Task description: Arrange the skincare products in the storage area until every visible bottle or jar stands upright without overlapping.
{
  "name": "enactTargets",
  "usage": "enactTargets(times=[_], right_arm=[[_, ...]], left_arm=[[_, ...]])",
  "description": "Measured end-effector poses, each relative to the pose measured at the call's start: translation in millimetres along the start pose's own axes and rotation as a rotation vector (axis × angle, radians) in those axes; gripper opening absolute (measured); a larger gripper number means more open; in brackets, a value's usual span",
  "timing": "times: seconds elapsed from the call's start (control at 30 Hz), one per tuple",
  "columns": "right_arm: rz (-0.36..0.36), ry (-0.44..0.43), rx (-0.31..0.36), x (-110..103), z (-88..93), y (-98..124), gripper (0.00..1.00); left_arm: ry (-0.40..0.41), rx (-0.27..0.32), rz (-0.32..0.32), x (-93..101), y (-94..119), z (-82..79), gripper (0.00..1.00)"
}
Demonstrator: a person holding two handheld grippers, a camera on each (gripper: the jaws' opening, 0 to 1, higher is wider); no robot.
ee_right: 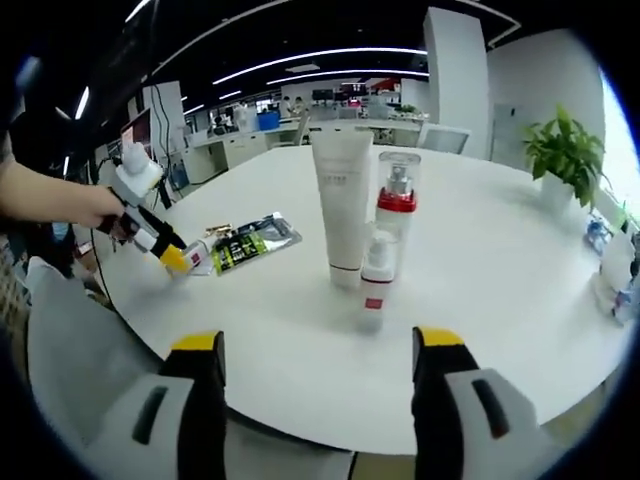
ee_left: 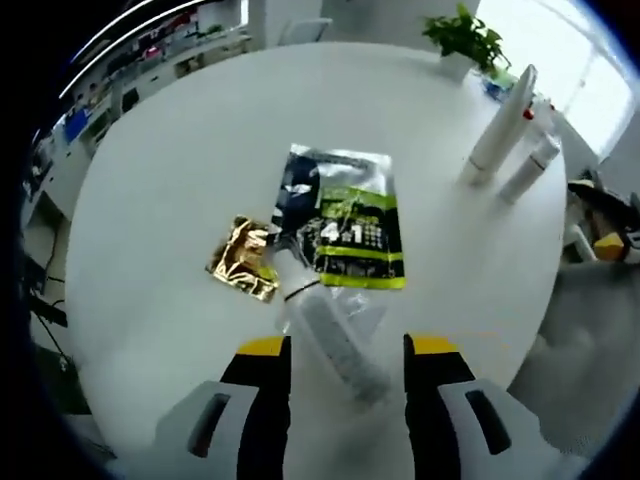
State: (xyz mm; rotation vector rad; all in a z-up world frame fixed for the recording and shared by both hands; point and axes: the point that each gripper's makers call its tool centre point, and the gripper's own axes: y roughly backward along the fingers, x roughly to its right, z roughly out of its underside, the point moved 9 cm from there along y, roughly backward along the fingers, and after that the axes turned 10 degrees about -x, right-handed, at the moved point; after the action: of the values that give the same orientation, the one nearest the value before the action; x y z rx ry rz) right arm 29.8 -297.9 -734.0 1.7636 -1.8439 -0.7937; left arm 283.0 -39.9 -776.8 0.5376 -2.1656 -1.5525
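White tube (ee_right: 341, 205) and pump bottle (ee_right: 393, 215) stand upright; clear bottle (ee_left: 335, 345) lies flat between the spread left hand-held gripper (ee_left: 347, 365); right hand-held gripper (ee_right: 317, 350) spread, empty.

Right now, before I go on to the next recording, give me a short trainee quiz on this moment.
1. True or false: the clear bottle between the fingers of the left gripper stands upright.
2. What stands right beside the white tube? A) a red-collared pump bottle B) a mug C) a laptop
3. Fill in: the green-and-black pouch lies flat on the ____ table.

Key: 1 false, it lies on its side; 2 A; 3 white.
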Motion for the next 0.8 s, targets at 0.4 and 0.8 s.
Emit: enactTargets(times=[0.4,0.8], right_arm=[[0.041,-0.069,0.015,8.4,6.6,0.5,0.72],[0.025,-0.064,0.009,6.3,6.8,-0.3,0.7]], left_arm=[[-0.009,-0.141,-0.062,-0.2,-10.5,-5.9,0.22],[0.077,-0.135,-0.025,-7.7,-10.5,-5.7,0.16]])
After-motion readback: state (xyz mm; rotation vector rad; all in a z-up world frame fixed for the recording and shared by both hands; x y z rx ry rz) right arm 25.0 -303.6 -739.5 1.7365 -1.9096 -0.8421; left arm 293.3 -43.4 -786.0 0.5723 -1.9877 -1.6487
